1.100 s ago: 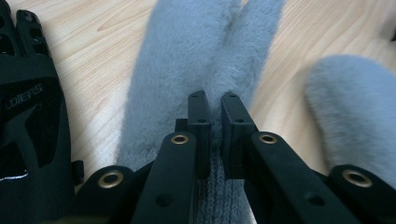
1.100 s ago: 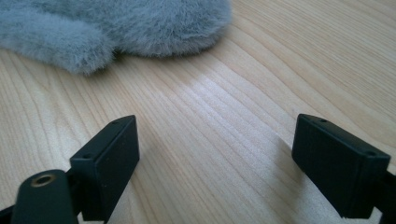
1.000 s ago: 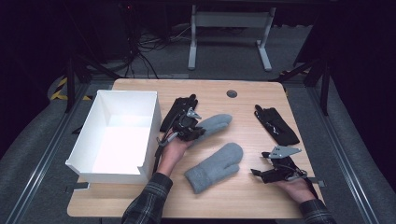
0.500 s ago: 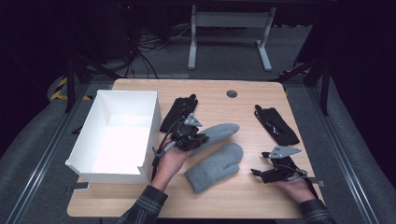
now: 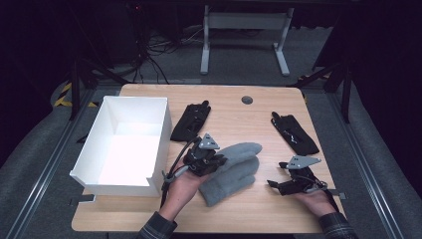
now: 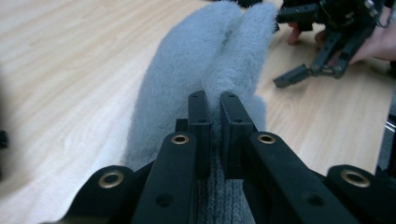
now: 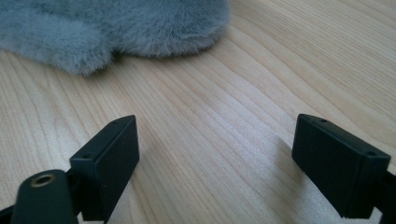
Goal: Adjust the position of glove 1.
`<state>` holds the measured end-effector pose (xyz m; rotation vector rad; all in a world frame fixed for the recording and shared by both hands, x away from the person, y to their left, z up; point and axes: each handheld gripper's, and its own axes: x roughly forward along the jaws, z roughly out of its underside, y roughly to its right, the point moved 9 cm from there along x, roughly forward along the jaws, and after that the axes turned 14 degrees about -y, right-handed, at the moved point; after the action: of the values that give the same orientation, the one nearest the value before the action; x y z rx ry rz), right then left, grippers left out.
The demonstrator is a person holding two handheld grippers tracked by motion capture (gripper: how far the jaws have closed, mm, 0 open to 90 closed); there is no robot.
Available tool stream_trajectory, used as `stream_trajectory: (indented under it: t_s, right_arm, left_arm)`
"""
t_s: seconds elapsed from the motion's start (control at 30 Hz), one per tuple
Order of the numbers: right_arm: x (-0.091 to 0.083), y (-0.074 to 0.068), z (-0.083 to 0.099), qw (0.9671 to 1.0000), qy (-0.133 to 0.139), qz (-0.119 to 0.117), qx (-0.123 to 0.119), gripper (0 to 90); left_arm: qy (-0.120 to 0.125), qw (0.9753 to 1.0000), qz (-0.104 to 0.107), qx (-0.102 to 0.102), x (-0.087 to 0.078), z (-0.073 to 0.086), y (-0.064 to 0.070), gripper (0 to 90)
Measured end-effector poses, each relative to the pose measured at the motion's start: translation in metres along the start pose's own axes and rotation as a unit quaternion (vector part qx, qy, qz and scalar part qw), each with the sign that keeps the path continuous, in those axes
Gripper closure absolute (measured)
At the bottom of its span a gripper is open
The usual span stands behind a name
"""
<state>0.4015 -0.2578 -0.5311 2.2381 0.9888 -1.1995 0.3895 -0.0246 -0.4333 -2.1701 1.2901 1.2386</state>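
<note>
On the wooden table [image 5: 234, 214] I see a white open box [image 5: 124, 144] at the left, a black glove [image 5: 190, 121] just right of it and a second black glove [image 5: 294, 132] well apart toward the right edge; a dark round grommet [image 5: 247, 100] sits near the far edge; nothing stands between my two grippers except bare wood and the grey mittens. Two grey fleece mittens lie at the table's middle, the upper mitten [image 5: 239, 153] overlapping the lower mitten [image 5: 226, 181]; my left gripper [image 5: 209, 160] rests beside the box's front corner, its jaws clamped on the upper mitten's knitted cuff [image 6: 219, 196], the fleece running forward from between the jaws in the left gripper view; my left hand [image 5: 181, 184] comes in from the bottom, forearm angled up and right. My right gripper [image 5: 283, 185] lies low on the wood right of the mittens, jaws spread wide and holding nothing, pointing left toward the fleece; my right hand [image 5: 313, 199] cradles it from below.
</note>
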Motion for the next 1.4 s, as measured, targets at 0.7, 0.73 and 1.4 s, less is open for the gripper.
stream_trajectory:
  t_s: [0.7, 0.73, 1.4]
  right_arm:
    - [0.0, 0.0, 0.0, 1.0, -0.004, 0.004, 0.006, 16.6]
    - [-0.001, 0.0, 0.0, 0.9999, -0.008, 0.004, 0.005, 18.4]
    - [-0.018, -0.132, -0.061, 0.9746, 0.035, -0.188, -0.117, 90.0]
  left_arm:
    - [0.011, 0.9991, 0.037, 0.021, 0.007, 0.005, 0.013, 56.9]
    - [0.013, 0.9993, 0.032, 0.016, 0.006, 0.005, 0.009, 57.0]
    - [-0.029, 0.9976, -0.024, -0.058, 0.017, 0.035, -0.045, 90.0]
